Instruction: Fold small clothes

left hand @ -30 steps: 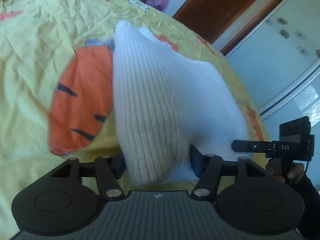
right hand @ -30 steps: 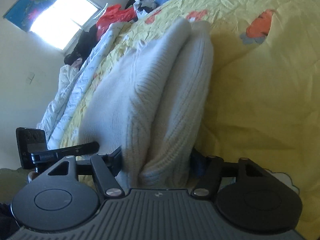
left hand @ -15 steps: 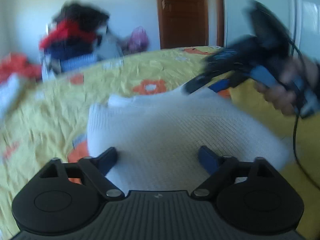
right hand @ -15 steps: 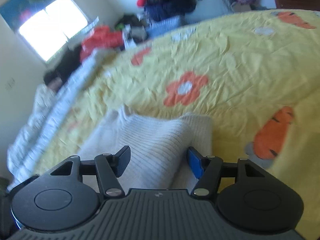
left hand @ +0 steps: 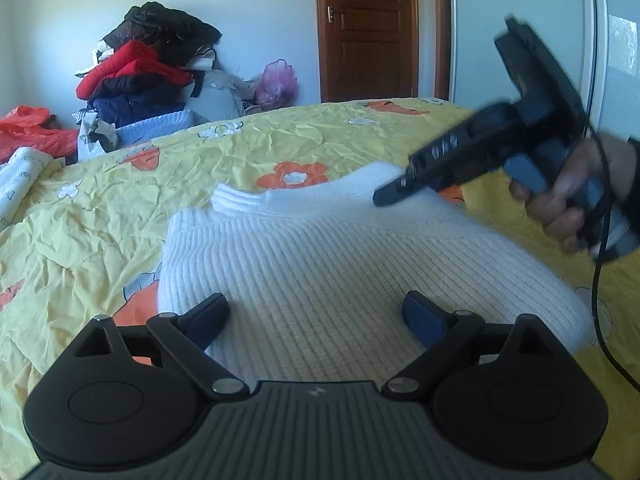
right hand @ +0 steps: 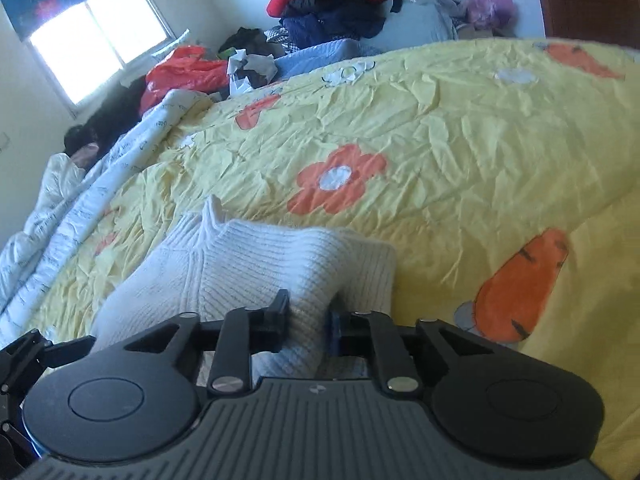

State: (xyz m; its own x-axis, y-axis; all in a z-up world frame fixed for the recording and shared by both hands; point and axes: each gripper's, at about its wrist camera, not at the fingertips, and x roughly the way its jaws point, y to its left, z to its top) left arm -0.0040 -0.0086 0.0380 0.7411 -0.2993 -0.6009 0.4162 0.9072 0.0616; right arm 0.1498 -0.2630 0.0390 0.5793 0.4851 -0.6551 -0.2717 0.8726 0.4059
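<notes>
A white ribbed knit sweater (left hand: 320, 264) lies folded on the yellow bedsheet (left hand: 100, 224). My left gripper (left hand: 316, 314) is open, its fingers spread wide over the sweater's near edge and holding nothing. In the left wrist view the right gripper (left hand: 394, 190) reaches in from the right onto the sweater's far right corner. In the right wrist view my right gripper (right hand: 308, 316) is shut on a raised fold of the sweater (right hand: 256, 264), pinched between the two fingers.
The sheet (right hand: 460, 152) has orange flowers and carrots printed on it. A pile of red, dark and blue clothes (left hand: 148, 72) stands at the far side. A white quilt (right hand: 80, 208) lies along the left. A wooden door (left hand: 366, 28) is behind.
Both grippers laid the sweater down flat and let go. The left gripper stays open; the right gripper, open half a second ago, has shut again on a fold.
</notes>
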